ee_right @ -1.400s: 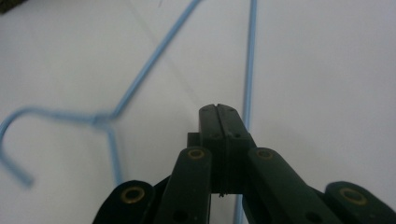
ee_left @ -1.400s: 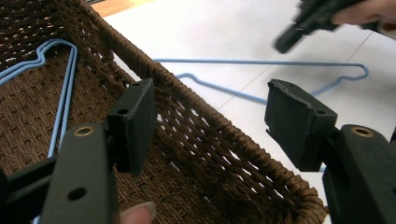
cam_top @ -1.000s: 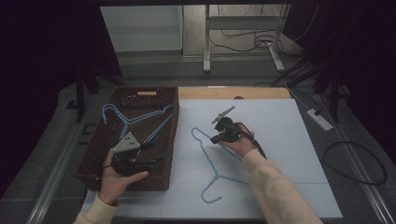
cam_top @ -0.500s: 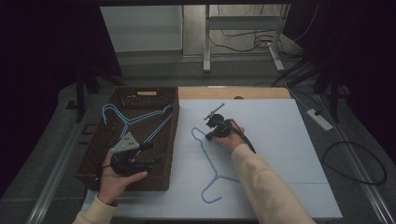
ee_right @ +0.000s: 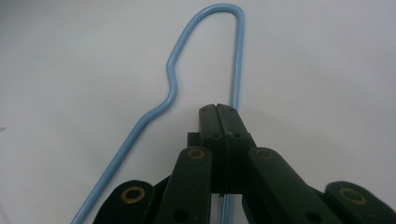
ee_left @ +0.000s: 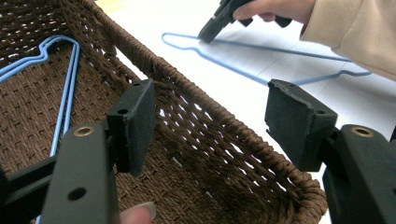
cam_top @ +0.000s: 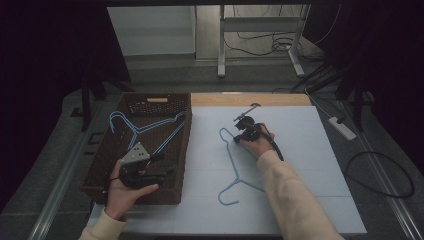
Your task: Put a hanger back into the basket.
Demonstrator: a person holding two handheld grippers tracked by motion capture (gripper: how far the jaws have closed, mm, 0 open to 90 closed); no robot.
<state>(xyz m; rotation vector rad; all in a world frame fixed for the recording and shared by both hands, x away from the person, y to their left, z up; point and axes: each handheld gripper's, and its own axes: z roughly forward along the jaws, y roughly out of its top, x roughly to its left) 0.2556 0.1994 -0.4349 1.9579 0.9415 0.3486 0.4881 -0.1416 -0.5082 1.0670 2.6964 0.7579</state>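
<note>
Hanger on mat [cam_top: 235,165]: blue wire, lies flat on white table [cam_top: 310,165], long axis running near-to-far, hook toward person.
R gripper [cam_top: 243,131]: nearer hand, at far shoulder end, jaws pressed together over the wire; grip likely.
L gripper [cam_top: 167,173]: jaws wide, nothing held, over wicker basket [cam_top: 100,165].
Basket: holds 2nd blue hanger [cam_top: 145,127].

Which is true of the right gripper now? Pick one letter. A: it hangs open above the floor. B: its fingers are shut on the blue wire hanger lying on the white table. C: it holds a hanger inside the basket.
B: in the right gripper view the right gripper has its fingers pressed together over the straight wire of the blue wire hanger on the white table.
</note>
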